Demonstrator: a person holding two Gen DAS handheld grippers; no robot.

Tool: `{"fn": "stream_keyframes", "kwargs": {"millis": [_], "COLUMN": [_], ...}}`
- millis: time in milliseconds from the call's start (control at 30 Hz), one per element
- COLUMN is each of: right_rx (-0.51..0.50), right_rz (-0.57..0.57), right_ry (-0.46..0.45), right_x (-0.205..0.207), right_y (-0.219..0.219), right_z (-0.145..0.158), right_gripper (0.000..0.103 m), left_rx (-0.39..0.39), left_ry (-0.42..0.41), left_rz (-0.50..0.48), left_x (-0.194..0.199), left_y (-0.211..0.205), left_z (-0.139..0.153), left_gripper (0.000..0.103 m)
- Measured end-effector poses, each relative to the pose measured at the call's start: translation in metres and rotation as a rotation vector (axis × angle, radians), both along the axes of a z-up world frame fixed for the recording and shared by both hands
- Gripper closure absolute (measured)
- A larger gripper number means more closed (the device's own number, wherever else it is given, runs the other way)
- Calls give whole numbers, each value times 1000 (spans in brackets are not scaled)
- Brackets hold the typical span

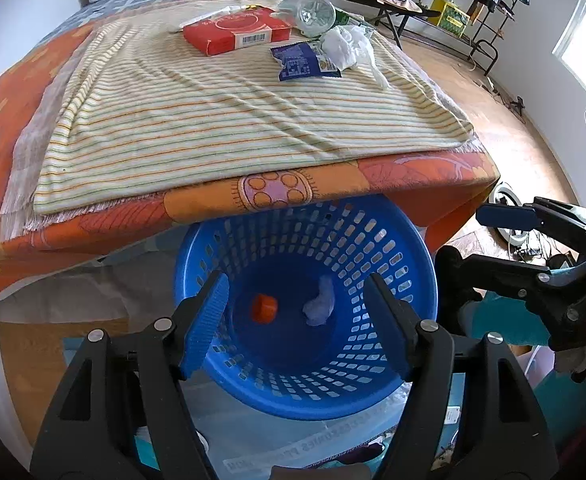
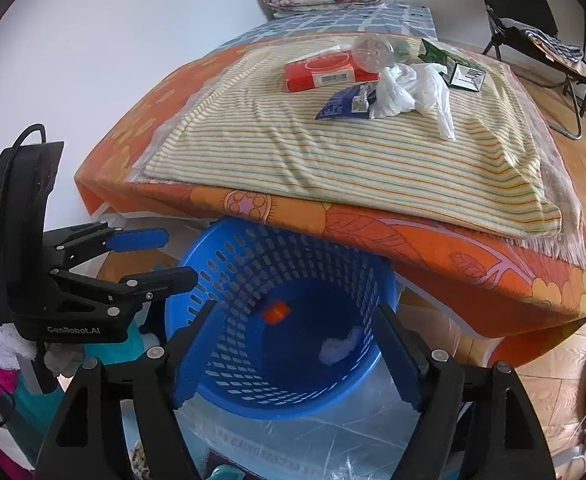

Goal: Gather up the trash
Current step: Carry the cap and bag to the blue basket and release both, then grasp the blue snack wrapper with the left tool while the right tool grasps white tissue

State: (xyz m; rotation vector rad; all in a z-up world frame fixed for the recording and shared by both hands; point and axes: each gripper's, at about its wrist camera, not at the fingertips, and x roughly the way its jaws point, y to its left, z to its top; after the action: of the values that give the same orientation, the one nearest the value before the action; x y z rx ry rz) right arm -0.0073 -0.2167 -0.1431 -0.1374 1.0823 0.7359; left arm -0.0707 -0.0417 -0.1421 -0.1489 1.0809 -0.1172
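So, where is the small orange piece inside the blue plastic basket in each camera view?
Left wrist view: small orange piece on the basket floor, lower centre, left of the crumpled white tissue.
Right wrist view: orange piece near the basket's far wall, above and left of the tissue.
Shared landmark: round blue perforated basket.

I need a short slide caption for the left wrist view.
Open left gripper above blue basket holding two trash pieces; more trash on the bed.

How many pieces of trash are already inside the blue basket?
2: a small orange cap-like piece on the left of the blue perforated plastic basket's floor, a crumpled white tissue on the right. Nothing else shows.
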Motion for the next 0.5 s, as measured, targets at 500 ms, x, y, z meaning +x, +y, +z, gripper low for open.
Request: {"fn": "stream_keyframes", "kwargs": {"millis": [500], "right_rx": [23], "right_rz": [-42], "right_ry": [-10], "right_x": [11], "right_y": [-5], "right_z": [9], "right_gripper": [20], "left_rx": [-20], "left_ry": [-10], "left_rz": [3], "left_x": [12], "left_y": [-5], "left_z": [8], "left_gripper": [31]}}
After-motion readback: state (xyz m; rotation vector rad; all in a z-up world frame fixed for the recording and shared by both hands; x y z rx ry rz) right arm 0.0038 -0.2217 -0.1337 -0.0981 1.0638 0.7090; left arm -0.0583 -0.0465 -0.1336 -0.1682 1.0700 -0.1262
